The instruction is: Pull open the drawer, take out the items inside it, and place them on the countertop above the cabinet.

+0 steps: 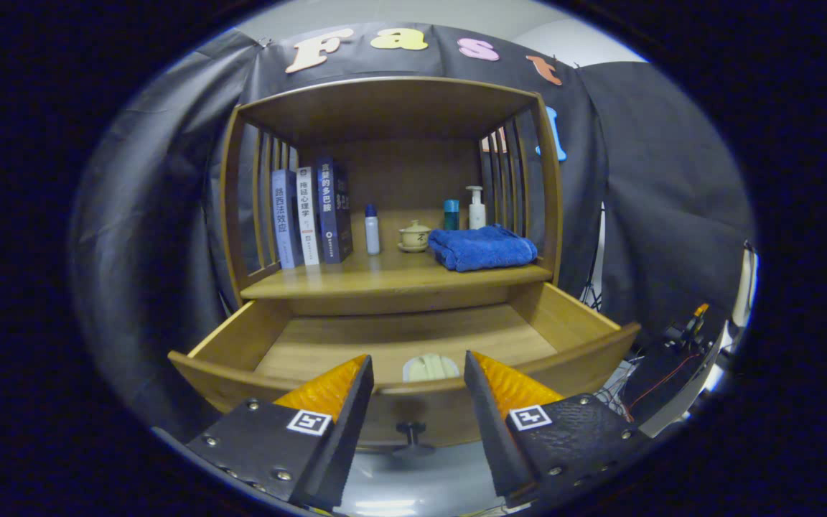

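The drawer (413,345) stands pulled open beneath the countertop (392,276) of the wooden cabinet (385,108). Inside it, tucked against the front wall, lies a pale item (430,368), possibly a folded cloth, though half hidden. On the countertop sit books (311,213), small bottles (372,230), a lidded cup (414,235) and a blue towel (482,248). The gripper (418,366) hovers level before the drawer, fingers spread wide and holding nothing, the knob (411,431) between them.

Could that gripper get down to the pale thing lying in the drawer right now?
Probably yes. The drawer is pulled open, the gripper is open just above its front wall, and the pale item lies just beyond, between the fingers. Only the front wall partly hides it.
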`<action>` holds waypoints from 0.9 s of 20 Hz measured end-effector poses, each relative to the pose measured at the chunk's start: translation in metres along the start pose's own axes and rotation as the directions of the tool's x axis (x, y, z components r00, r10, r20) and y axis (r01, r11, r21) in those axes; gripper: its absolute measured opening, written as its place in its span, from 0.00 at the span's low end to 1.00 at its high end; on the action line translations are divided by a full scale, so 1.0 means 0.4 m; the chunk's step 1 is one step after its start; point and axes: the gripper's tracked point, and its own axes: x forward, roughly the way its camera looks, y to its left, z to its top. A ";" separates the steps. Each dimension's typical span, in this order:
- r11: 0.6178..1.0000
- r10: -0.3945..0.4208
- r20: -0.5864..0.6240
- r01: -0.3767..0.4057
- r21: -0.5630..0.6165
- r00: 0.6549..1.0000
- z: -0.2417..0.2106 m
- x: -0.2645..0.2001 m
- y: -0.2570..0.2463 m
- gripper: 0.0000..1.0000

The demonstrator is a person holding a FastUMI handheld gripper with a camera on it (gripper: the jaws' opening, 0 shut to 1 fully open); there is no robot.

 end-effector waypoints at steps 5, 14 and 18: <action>0.999 -0.017 -0.278 0.006 -0.041 0.960 -0.045 0.152 -0.006 0.76; 0.998 0.001 -0.561 -0.036 -0.053 0.828 -0.166 0.270 -0.016 0.76; 0.994 -0.006 -0.636 -0.067 -0.090 0.772 -0.241 0.277 -0.027 0.57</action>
